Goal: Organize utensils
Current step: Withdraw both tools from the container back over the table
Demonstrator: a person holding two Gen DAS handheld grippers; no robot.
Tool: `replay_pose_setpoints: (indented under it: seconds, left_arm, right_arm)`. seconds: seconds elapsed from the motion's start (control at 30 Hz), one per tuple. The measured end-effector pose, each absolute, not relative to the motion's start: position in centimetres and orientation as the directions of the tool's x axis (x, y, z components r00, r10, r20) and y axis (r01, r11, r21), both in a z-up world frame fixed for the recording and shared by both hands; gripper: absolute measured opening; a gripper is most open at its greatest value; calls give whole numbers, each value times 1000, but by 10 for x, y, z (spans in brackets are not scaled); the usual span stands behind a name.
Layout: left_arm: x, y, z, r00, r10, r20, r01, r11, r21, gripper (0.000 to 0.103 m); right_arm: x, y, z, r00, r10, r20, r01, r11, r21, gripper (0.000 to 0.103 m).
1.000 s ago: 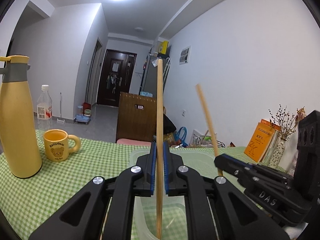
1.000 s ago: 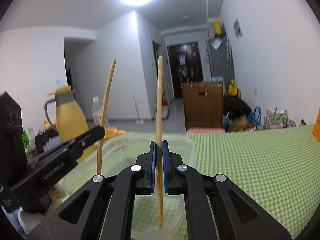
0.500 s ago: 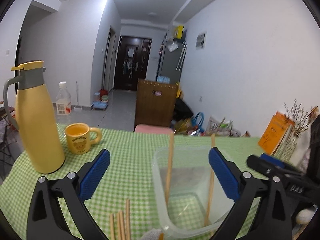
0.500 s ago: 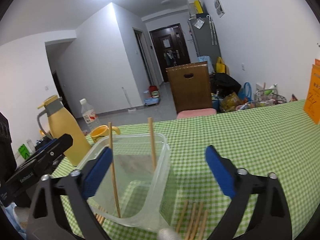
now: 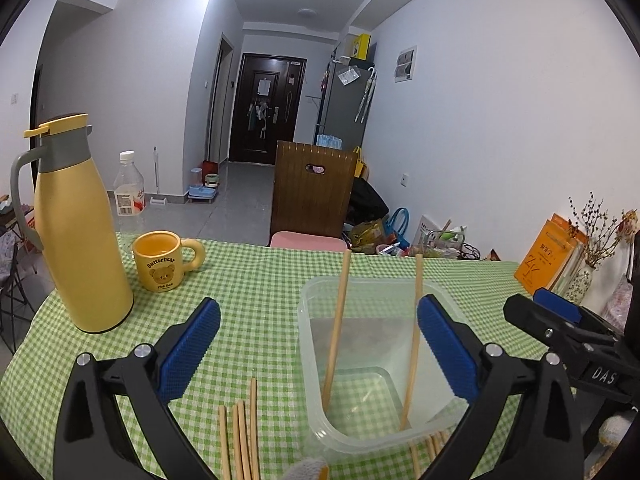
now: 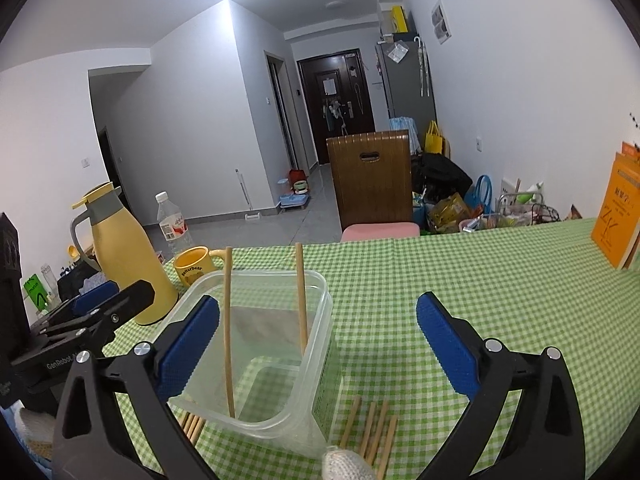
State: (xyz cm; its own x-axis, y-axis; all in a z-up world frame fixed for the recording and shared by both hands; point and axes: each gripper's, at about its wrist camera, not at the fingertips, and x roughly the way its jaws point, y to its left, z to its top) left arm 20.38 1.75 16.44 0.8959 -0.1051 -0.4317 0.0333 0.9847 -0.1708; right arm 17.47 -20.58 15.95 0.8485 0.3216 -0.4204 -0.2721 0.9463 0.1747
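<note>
While two chopsticks (image 5: pixel 335 328) stand leaning inside the clear tub (image 5: pixel 384 432), their tips poking above its rim, nothing is holding them. The tub sits on the green-checked table (image 5: pixel 260 300), near the front edge. More chopsticks lie flat on the cloth on both sides of it: a bundle (image 5: pixel 240 436) to its left and another bundle (image 6: pixel 372 428) to its right, both just beside the tub walls.

Both grippers tilt a little downward toward the tub from the near side. The left gripper (image 5: pixel 318 352) is spread wide, its blue pads straddling the tub's left part with nothing between them but air and the tub below. The right gripper (image 6: pixel 318 350) is spread just as wide, its left pad in front of the tub and its right pad over bare cloth.

From the left wrist you see the right gripper's black body coming in from the right, plus a vase of dried flowers (image 5: pixel 580 280). The right wrist view shows the left gripper's body at left, and a long stretch of open cloth running to the far right edge. A yellow flask (image 5: pixel 80 240) and a bear mug (image 5: pixel 160 260) stand well apart from the tub at far left; an orange book (image 6: pixel 616 224) stands at far right.
</note>
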Motion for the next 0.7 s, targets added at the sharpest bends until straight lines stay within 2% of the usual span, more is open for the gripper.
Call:
replay_pose_setpoints:
  seconds: [0.43,0.7]
  left_arm:
    - [140,20,189,903,-92,-420,29,988,-154,96]
    - [103,25,181,895,-84,-438,35,992,-118,96]
  right_arm:
    - [115,-212,179,864,313,-394,-284,950,132,95]
    - [85,-210,159,844,306,-441,-295,951,97,95]
